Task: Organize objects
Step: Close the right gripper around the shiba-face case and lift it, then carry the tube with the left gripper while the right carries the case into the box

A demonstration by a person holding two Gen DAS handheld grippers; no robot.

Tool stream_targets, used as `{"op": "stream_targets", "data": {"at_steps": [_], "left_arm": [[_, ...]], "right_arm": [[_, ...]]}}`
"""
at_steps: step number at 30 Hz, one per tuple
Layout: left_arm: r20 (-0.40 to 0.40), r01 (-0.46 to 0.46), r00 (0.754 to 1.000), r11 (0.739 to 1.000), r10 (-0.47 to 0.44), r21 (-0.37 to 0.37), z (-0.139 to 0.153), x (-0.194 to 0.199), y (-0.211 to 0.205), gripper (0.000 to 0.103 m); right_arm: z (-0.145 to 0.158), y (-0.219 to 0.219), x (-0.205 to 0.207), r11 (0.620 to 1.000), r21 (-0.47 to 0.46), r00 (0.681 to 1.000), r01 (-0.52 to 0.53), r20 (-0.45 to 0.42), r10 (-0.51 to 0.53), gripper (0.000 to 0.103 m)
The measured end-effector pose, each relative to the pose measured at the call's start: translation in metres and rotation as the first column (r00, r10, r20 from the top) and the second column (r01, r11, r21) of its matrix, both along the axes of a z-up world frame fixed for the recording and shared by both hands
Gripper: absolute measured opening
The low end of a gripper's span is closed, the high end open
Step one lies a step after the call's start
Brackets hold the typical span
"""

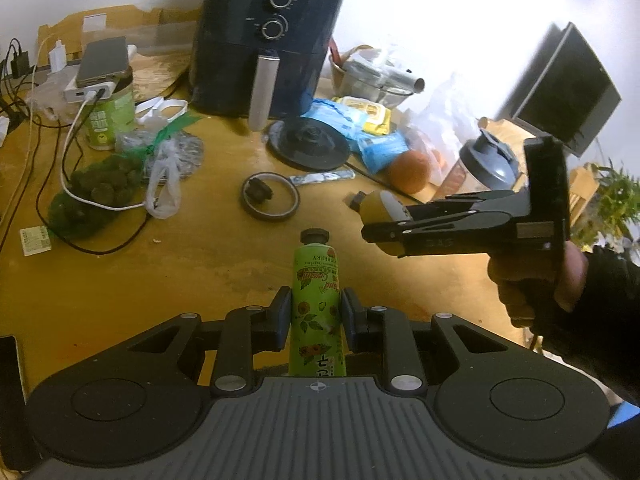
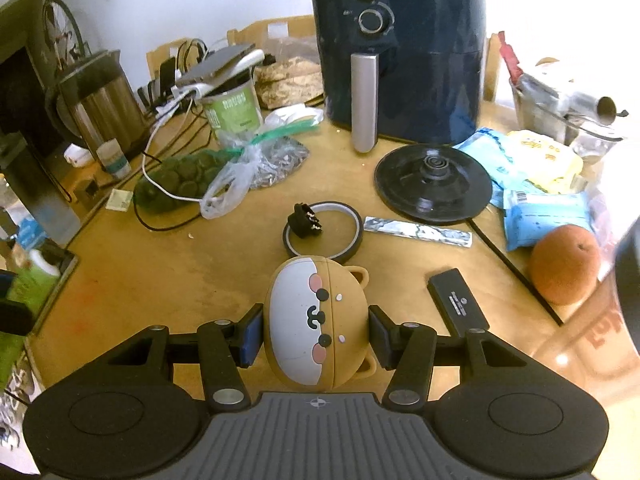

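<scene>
- Left tongs [image 1: 316,312]: pinching a green hand-cream tube [image 1: 318,300] by its lower body, black cap pointing away toward the middle of the desk [image 1: 120,280]; the tube is off the surface.
- Right tongs [image 2: 316,334]: pinching a tan and white animal-face case [image 2: 316,320] on both sides, face up toward the camera, above the front part of the desk. In the left view the same tongs [image 1: 384,232] and case [image 1: 378,204] show at the right, with the person's hand [image 1: 536,276] on the grip.
- Just beyond the case: a tape ring [image 2: 322,230] lying flat, a small black connector [image 2: 306,222] resting on its left rim.
- Beside the ring, to the right: a silver foil sachet [image 2: 418,234]; nearer the front, a flat black stick [image 2: 458,304].
- Right edge of desk: an orange [image 2: 566,264], blue snack packets [image 2: 540,208], and a glass bowl [image 2: 560,120] holding a foil roll [image 2: 588,100].
- Centre back: dark air fryer [image 2: 396,48]; before it, a round black kettle base [image 2: 434,188].
- Left of centre: a green net bag [image 2: 176,184] of dark round fruit; touching it, a clear plastic bag [image 2: 256,164] of what look like seeds, tied green at the neck.
- Back left: a green tub [image 2: 234,110] with a power bank and phone [image 2: 218,68] stacked on its top; its contents cannot be seen.
- Far left, beyond the desk edge: a steel bin [image 2: 102,100], lid closed.
</scene>
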State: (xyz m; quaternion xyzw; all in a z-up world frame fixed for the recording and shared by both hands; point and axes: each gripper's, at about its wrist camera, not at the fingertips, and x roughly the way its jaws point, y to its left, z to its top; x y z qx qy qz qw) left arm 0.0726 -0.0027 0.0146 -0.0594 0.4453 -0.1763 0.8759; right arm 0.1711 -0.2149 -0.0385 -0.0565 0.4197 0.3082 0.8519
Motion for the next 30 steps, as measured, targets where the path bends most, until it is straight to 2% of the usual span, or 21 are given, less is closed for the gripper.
{"op": "stream_targets", "data": {"at_steps": [13,30], "left_arm": [[-0.039,0.034,0.999,0.999,-0.034,0.005,-0.009,-0.014,-0.015,0.026],[-0.171,0.033,0.984,0.998,-0.043,-0.058,-0.029,-0.027,-0.030,0.026]], "right_arm": [[0.021,-0.022,-0.045,0.998,0.057,1.000,0.028,0.005,-0.028,0.057],[0.028,-0.049,-0.093,0.989,0.118,0.996,0.088,-0.019,-0.086,0.057]]}}
